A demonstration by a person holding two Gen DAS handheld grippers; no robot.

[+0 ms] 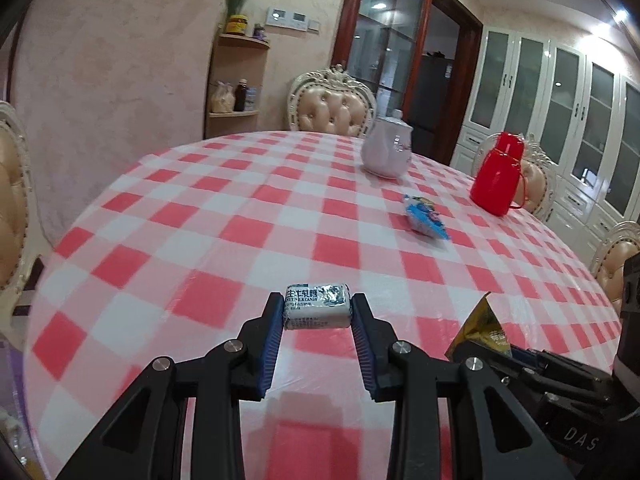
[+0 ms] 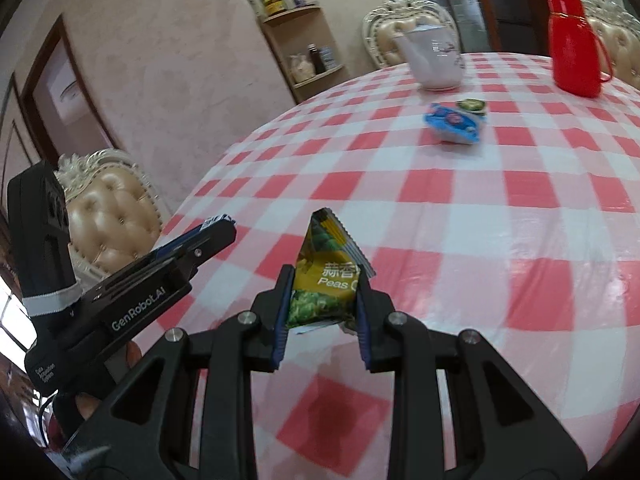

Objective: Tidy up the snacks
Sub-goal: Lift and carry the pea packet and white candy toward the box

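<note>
My left gripper (image 1: 317, 308) is shut on a small white wrapped candy bar (image 1: 316, 307), held above the checked tablecloth (image 1: 200, 220). My right gripper (image 2: 325, 286) is shut on a yellow-green pea snack packet (image 2: 324, 276) that stands up between its pads. That packet (image 1: 478, 330) also shows at the lower right of the left wrist view. The left gripper (image 2: 216, 226) appears from the side at the left of the right wrist view. A blue snack pack (image 1: 424, 216) (image 2: 454, 122) lies on the table farther off, with a small green packet (image 2: 473, 105) just behind it.
A white teapot (image 1: 386, 152) (image 2: 434, 62) and a red thermos jug (image 1: 498, 176) (image 2: 574, 40) stand at the far side of the table. Padded chairs (image 1: 332, 108) (image 2: 108, 216) ring the table. A corner shelf (image 1: 236, 80) stands by the wall.
</note>
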